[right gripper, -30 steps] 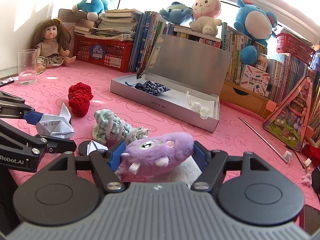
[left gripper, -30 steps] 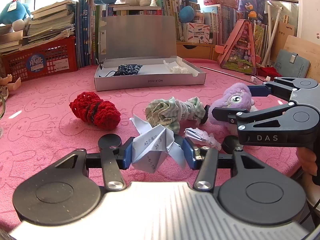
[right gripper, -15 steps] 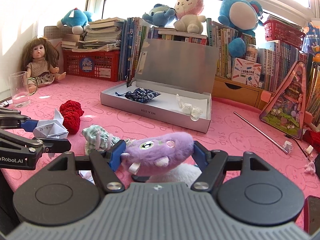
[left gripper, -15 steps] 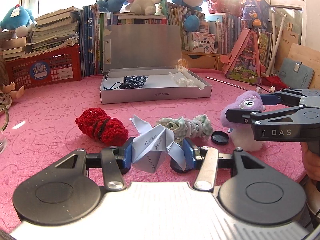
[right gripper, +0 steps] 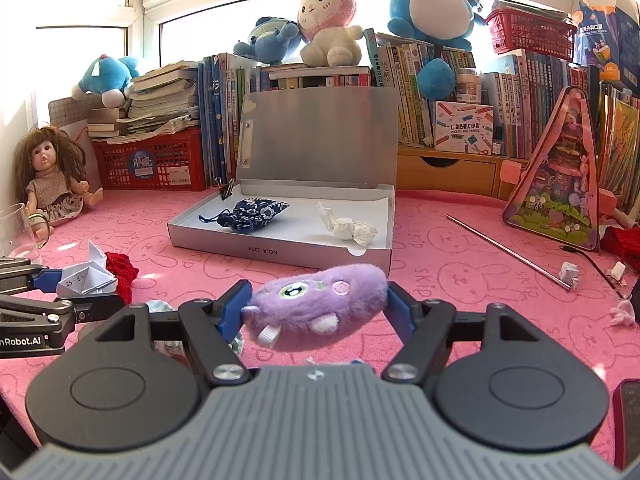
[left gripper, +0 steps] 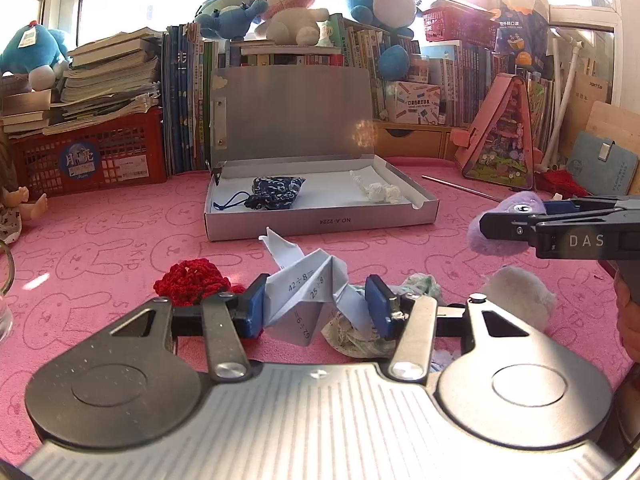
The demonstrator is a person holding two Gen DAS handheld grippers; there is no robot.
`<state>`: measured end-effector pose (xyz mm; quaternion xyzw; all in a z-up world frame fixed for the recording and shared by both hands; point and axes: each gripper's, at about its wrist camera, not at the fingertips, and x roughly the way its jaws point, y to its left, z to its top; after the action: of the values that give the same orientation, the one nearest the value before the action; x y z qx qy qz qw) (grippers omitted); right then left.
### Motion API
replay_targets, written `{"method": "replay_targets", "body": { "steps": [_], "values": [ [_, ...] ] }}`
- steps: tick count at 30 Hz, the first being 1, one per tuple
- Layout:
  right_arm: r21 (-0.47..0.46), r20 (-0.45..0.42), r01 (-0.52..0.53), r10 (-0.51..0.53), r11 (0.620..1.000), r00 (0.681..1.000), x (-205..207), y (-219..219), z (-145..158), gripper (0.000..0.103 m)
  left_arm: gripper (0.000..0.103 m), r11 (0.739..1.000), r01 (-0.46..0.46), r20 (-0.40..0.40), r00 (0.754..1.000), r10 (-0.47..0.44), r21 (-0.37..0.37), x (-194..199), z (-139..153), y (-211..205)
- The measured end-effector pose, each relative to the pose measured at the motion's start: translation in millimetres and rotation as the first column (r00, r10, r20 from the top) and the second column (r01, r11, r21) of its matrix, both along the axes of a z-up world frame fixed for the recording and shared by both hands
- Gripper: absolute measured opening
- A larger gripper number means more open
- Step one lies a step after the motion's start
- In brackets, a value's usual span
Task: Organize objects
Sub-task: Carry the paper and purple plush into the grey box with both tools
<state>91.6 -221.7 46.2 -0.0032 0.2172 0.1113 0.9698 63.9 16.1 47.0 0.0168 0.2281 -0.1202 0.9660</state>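
Left tongs [left gripper: 316, 306] pinch a folded paper [left gripper: 306, 292] with printed sums, held above the pink surface [left gripper: 100, 240]. Right tongs [right gripper: 316, 304] pinch a purple plush [right gripper: 320, 300], also held off the surface, to the right of the left tongs. Open grey box [right gripper: 280, 250] sits ahead of both, lid up; inside are a blue pouch [right gripper: 252, 214] on the left and a white paper wad [right gripper: 352, 230] on the right, well apart. Red knit [left gripper: 192, 282] lies on the surface just behind the left finger; a green checked cloth [left gripper: 420, 286] lies behind the right finger. White fluff ball [left gripper: 516, 294] hangs below the plush; cannot tell if attached. Metal rod [right gripper: 508, 252] lies right of the box.
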Motion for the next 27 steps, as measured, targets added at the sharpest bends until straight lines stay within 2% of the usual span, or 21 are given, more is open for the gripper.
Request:
{"method": "replay_targets", "body": {
  "steps": [11,27],
  "values": [
    [0.033,-0.033,0.034,-0.033,0.999,0.999,24,-11,1,0.073,0.057,1.000,-0.017,0.009,1.000,0.018,-0.004,31,10,7],
    [0.113,-0.094,0.069,-0.059,0.991,0.994,67,-24,8,0.073,0.057,0.997,-0.067,-0.003,0.998,0.067,-0.048,86,28,18]
  ]
}}
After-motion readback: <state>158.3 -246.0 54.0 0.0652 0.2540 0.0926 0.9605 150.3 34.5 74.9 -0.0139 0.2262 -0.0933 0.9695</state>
